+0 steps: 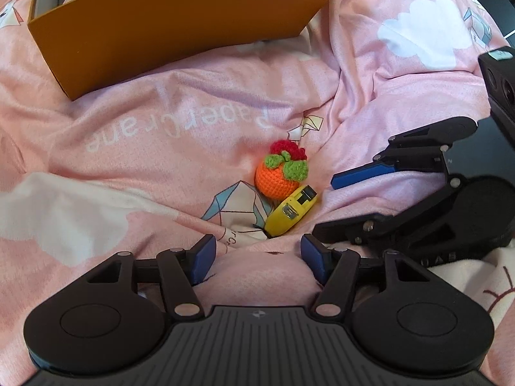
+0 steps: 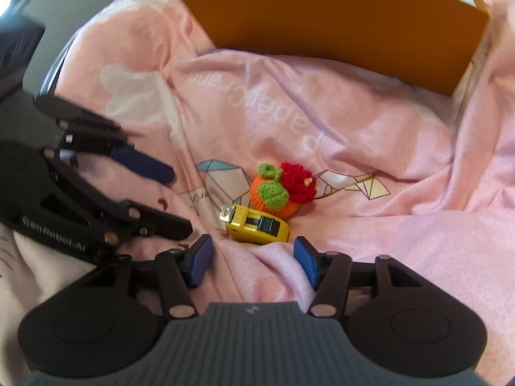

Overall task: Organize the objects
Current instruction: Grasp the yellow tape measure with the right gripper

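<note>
A crocheted orange fruit [image 1: 277,178] with green leaves and a red tuft lies on the pink blanket [image 1: 154,160]; it also shows in the right wrist view [image 2: 273,193]. A yellow tape measure [image 1: 289,214] lies against it, nearer to me [image 2: 256,223]. My left gripper [image 1: 257,259] is open and empty, just short of the tape measure. My right gripper [image 2: 252,262] is open and empty, also just short of it. Each gripper shows in the other's view, the right one [image 1: 334,206] and the left one [image 2: 180,199].
An open orange cardboard box [image 1: 180,29] stands on the blanket behind the toys, with something pink inside; it also appears in the right wrist view [image 2: 338,25]. The blanket is rumpled into folds around the objects.
</note>
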`<move>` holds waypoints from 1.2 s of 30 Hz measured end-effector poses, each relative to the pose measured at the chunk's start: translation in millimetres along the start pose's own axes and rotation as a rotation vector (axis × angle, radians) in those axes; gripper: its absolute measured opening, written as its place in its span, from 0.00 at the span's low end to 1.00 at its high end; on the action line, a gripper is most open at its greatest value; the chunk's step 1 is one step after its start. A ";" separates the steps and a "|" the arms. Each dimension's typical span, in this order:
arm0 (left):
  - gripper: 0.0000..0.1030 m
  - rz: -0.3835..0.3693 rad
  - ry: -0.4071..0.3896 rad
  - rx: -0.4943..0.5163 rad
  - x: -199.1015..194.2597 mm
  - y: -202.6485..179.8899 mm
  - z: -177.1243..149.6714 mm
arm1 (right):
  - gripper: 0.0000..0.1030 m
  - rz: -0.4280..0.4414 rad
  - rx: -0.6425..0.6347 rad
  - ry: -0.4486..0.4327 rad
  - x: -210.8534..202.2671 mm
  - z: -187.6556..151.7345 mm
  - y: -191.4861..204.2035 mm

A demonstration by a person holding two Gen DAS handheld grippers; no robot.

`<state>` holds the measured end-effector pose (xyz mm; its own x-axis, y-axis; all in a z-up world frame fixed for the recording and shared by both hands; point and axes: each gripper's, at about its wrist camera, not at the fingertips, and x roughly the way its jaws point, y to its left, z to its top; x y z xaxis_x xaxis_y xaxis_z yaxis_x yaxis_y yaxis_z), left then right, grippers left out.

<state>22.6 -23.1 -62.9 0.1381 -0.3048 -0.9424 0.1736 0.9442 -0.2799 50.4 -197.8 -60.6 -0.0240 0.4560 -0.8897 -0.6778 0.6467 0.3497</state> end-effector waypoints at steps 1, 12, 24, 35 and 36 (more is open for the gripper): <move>0.69 0.001 0.002 -0.001 0.0 0.8 0.1 | 0.53 0.009 0.004 -0.001 1.0 0.7 -1.8; 0.68 0.070 -0.044 0.013 -5.6 -5.2 -0.1 | 0.55 0.053 0.078 0.075 37.9 17.1 -15.4; 0.68 0.038 -0.114 -0.062 -8.1 5.1 3.5 | 0.51 -0.036 0.067 -0.033 15.3 29.5 -21.0; 0.68 -0.015 -0.230 0.031 -6.1 -7.6 34.7 | 0.51 -0.248 0.070 -0.202 -17.4 59.9 -47.4; 0.68 -0.009 -0.232 0.057 -3.6 -10.5 37.1 | 0.51 -0.262 0.083 -0.204 -16.6 60.1 -51.8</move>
<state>56.5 -36.5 -49.8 0.3556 -0.3396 -0.8708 0.2299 0.9348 -0.2707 130.1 -202.2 -46.3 0.2963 0.3756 -0.8781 -0.5791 0.8018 0.1475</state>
